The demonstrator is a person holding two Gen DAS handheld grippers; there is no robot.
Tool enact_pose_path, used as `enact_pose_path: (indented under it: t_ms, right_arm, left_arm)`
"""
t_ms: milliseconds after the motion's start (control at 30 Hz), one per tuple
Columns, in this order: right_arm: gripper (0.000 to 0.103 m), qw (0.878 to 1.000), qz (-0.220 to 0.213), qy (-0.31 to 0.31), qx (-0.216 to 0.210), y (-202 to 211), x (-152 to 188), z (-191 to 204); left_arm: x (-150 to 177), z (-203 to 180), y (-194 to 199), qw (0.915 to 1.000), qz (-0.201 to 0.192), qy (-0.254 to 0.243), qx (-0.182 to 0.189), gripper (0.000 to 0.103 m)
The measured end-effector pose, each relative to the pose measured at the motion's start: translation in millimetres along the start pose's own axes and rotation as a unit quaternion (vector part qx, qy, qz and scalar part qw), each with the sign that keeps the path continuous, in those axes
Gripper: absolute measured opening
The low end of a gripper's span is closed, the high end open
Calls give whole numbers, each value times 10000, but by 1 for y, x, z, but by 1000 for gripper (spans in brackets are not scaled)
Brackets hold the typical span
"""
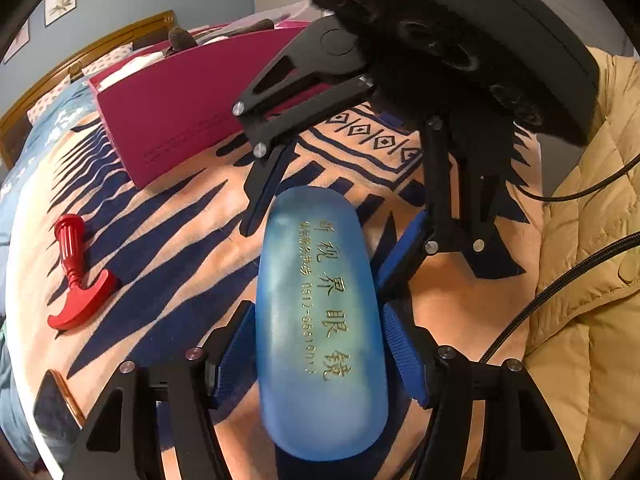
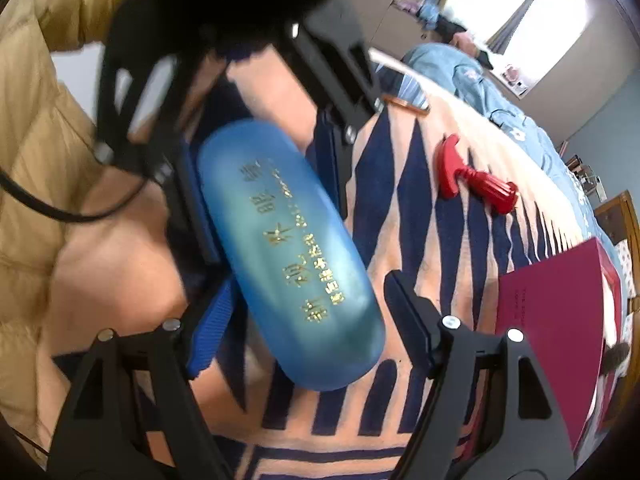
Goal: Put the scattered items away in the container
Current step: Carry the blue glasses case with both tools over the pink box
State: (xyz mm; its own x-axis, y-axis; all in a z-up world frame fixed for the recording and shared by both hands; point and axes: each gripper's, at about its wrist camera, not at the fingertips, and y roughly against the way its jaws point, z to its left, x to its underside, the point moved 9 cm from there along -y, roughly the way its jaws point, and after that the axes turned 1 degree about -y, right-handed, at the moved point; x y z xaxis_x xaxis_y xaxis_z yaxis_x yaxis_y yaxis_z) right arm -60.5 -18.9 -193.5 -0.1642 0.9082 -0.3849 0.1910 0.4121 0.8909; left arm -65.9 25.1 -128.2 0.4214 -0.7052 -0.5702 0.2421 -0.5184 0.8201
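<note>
A blue glasses case (image 1: 320, 320) with gold lettering is held above the patterned blanket. My left gripper (image 1: 320, 344) is shut on it, blue pads (image 1: 404, 352) against both sides near its middle. My right gripper (image 2: 308, 320) is open around the case's far end (image 2: 288, 248), its pads apart from the case; it also shows in the left wrist view (image 1: 320, 216). A red T-handled tool (image 1: 76, 276) lies on the blanket, also seen in the right wrist view (image 2: 472, 180). The magenta box (image 1: 188, 100), the container, holds brushes and sits behind; it appears at the right edge in the right wrist view (image 2: 560, 328).
An orange and navy patterned blanket (image 1: 168, 232) covers the bed. A tan puffy jacket (image 1: 588, 240) lies on the right with black cables across it. A phone (image 1: 56, 404) lies at the blanket's lower left edge. A wooden headboard (image 1: 80, 56) stands behind the box.
</note>
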Motion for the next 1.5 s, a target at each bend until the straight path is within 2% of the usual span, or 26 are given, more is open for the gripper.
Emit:
enact_pose_path:
  t_ms: [100, 333, 567, 700, 967, 1200, 1267, 1333, 1367, 1433, 1500]
  right_arm:
    - [73, 9989, -66, -385, -242, -3, 0, -6]
    - [69, 9933, -281, -1096, -249, 8, 11, -7]
    - [69, 9832, -524, -1741, -177, 26, 22, 5]
    - [69, 9774, -744, -1976, -58, 45, 24, 8]
    - [68, 9597, -1326, -2478, 97, 83, 26, 5]
    - [68, 9301, -1845, -3175, 65, 105, 43, 2]
    - [60, 9232, -1921, -3325, 123, 108, 48, -1]
    - [26, 9155, -1980, -3496, 186, 110, 54, -5]
    - [23, 9112, -1995, -3598, 220, 111, 59, -8]
    - [23, 9008, -2062, -3816, 222, 112, 69, -13]
    - [29, 8998, -1943, -3901, 194, 105, 74, -15]
  left_arm:
    - [5, 3, -2, 10000, 27, 59, -51, 66]
    - [8, 10, 8, 9996, -194, 210, -53, 67]
    - [-6, 0, 6, 9992, -364, 96, 142, 69]
    - [-16, -5, 14, 9979, -627, 70, 174, 71]
    - [-39, -5, 30, 9905, -1230, 298, 538, 73]
    - [-56, 3, 20, 9797, -1601, 774, 928, 74]
    - [-58, 11, 19, 9778, -1622, 930, 951, 73]
    - [-59, 17, 21, 9762, -1630, 1074, 947, 67]
    - [-62, 18, 24, 9718, -1754, 1129, 1097, 67]
    - [-67, 21, 23, 9687, -1818, 1198, 1196, 67]
    - [-65, 24, 14, 9728, -1635, 1240, 1073, 67]
